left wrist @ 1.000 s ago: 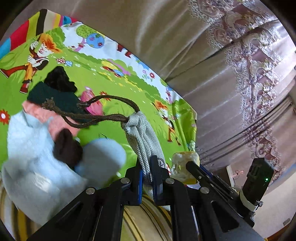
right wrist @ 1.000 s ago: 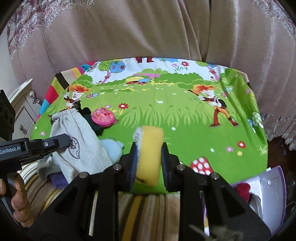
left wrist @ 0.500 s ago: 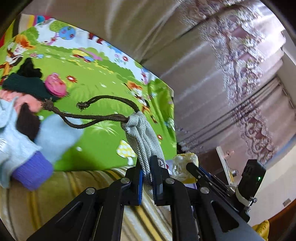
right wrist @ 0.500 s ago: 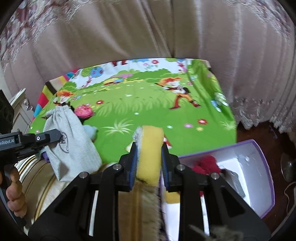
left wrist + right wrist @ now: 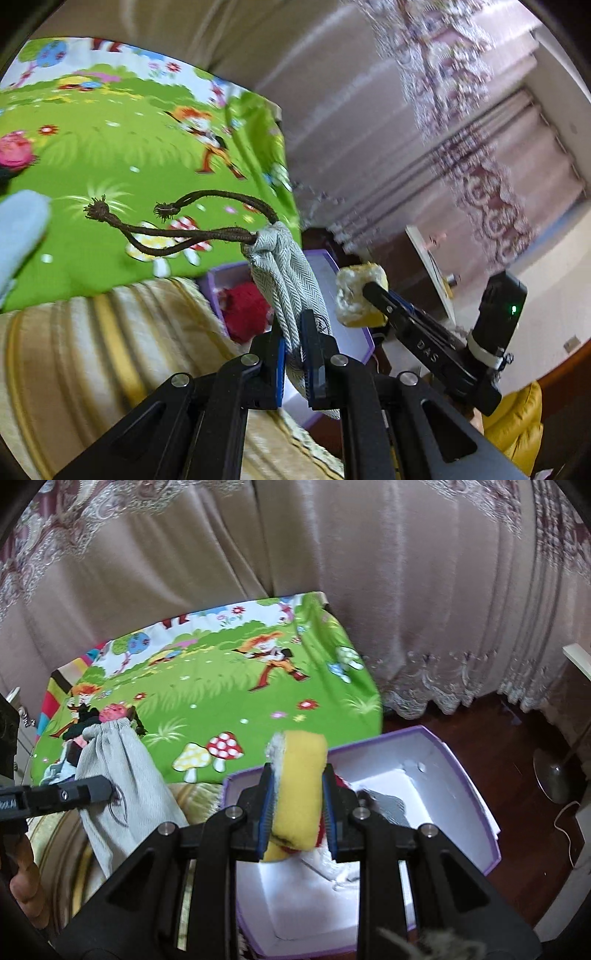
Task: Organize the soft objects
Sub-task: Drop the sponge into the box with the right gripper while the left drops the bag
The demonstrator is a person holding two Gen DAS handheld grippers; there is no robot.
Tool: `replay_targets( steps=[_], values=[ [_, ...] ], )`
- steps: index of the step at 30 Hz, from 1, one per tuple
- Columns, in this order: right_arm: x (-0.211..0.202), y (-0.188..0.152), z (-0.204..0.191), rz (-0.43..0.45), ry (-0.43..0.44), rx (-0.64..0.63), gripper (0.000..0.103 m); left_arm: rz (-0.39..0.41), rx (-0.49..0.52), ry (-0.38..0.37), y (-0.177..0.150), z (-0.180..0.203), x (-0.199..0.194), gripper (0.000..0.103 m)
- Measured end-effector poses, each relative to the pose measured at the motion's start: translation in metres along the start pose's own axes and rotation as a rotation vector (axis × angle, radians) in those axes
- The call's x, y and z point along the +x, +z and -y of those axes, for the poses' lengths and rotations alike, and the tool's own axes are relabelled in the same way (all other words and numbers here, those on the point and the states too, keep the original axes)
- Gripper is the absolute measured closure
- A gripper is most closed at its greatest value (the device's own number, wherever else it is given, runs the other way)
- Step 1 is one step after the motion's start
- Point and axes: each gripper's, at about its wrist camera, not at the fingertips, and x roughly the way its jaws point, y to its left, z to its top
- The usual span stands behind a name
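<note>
My left gripper (image 5: 297, 349) is shut on a grey herringbone drawstring pouch (image 5: 291, 280) with a brown cord (image 5: 192, 232); the pouch also shows in the right wrist view (image 5: 125, 786). My right gripper (image 5: 297, 808) is shut on a yellow sponge (image 5: 297, 786) and holds it over a purple box with a white inside (image 5: 443, 775). The sponge (image 5: 360, 295) and the box (image 5: 343, 332) also show in the left wrist view. A red soft item (image 5: 243, 310) lies in the box.
A bed with a green cartoon sheet (image 5: 221, 701) lies behind the box. A pink item (image 5: 114, 712) and dark clothes (image 5: 79, 727) lie at its left. Beige curtains (image 5: 332, 554) hang behind. A wooden floor (image 5: 517, 738) lies to the right. A light blue soft item (image 5: 18, 229) lies left.
Both grippers have swung right from the bed toward the purple box. The sponge now hangs over the open box. The pile of clothes has slid out of the left wrist view.
</note>
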Motion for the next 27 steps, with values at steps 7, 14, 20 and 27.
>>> replay_targets(
  steps=[7,14,20,27],
  values=[
    [-0.006,-0.008,0.023,-0.002,-0.039,0.028,0.074,-0.103,0.049,-0.023,-0.017,0.027,0.035,0.095],
    [-0.007,-0.009,0.035,-0.010,-0.054,0.062,0.057,-0.193,0.055,0.002,-0.026,0.029,0.054,0.068],
    [-0.006,-0.010,0.034,-0.014,-0.044,0.065,0.046,-0.175,0.048,0.013,-0.025,0.023,0.044,0.052],
    [-0.006,-0.008,0.027,-0.011,-0.038,0.051,0.037,-0.106,0.171,0.161,-0.021,0.040,0.033,0.044]
  ],
)
